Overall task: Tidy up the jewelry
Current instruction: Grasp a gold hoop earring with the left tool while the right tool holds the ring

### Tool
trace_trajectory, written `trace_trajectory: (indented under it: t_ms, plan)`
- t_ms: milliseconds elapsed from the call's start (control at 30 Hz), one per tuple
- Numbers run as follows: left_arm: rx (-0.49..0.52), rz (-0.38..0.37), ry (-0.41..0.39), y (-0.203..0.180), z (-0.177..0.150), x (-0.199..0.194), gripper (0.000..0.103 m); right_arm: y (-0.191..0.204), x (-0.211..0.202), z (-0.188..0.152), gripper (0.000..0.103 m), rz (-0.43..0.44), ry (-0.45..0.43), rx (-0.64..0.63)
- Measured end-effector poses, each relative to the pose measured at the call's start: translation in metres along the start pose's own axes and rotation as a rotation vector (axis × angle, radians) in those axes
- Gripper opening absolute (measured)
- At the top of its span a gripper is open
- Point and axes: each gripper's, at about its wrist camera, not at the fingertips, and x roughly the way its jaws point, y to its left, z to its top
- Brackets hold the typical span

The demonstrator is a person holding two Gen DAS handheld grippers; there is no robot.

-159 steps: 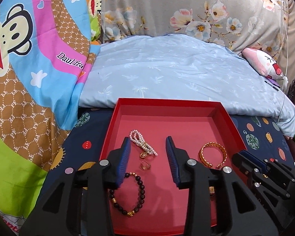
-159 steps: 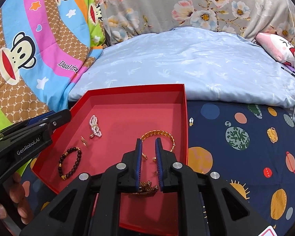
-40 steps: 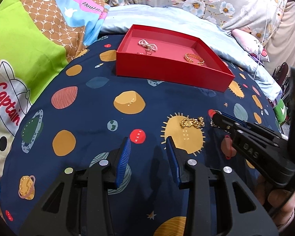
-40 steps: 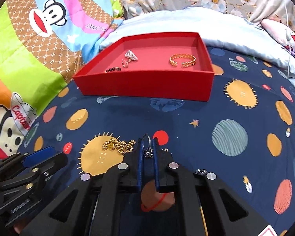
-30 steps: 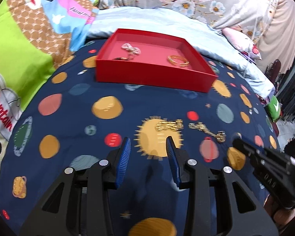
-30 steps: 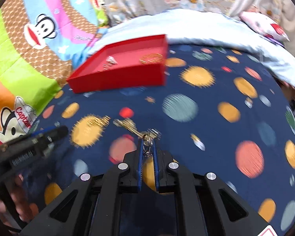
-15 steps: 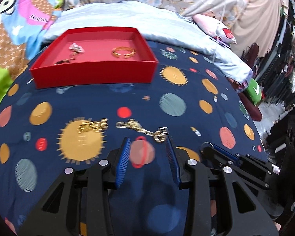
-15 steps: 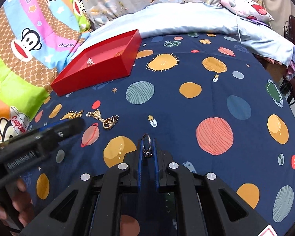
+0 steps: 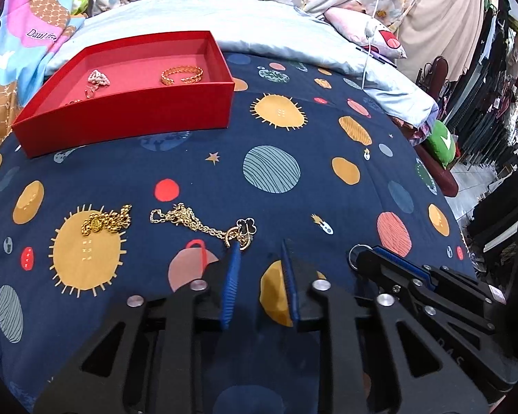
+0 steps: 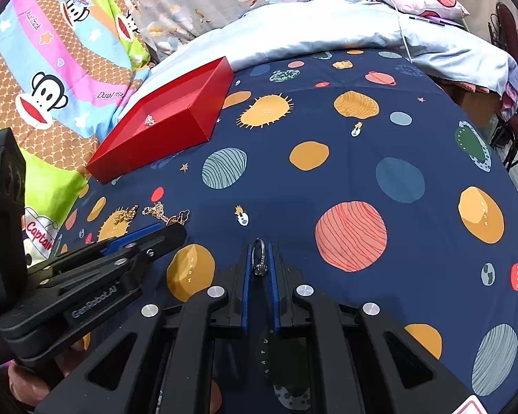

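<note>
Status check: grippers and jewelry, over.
Right gripper shut on ring. Left gripper open beside necklace. Bracelet loose on bedspread.

The left gripper (image 10: 165, 231) carries "GenRobot.AI" in raised letters along its black arm, at eight o'clock in the right wrist view. On the cartoon blanket (image 10: 51, 69), "Captain" reads in red at nine o'clock. The planet sheet (image 10: 328, 172) bears "MOON" and "SATU", partly hidden, at six o'clock.
</note>
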Motion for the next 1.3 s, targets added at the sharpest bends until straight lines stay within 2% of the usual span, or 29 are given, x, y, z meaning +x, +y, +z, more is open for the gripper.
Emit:
trace_trajectory:
  t_ms: [367, 667, 1033, 1300]
  plan:
    - [-0.007, 0.066, -0.011, 0.004, 0.004, 0.003, 0.020, -0.005, 0.002, 0.001, 0.009, 0.022, -0.003, 0.017]
    - [0.015, 0.073, -0.012, 0.003, 0.007, 0.010, 0.017, -0.004, 0.004, 0.003, 0.009, 0.028, 0.000, 0.014]
    - [0.014, 0.056, -0.039, 0.006, 0.000, -0.019, 0.017, 0.008, -0.004, 0.005, 0.009, 0.045, -0.017, 0.000]
    - [-0.019, 0.093, -0.044, 0.024, -0.003, -0.035, 0.017, 0.029, -0.005, 0.005, 0.009, 0.067, -0.012, -0.038]
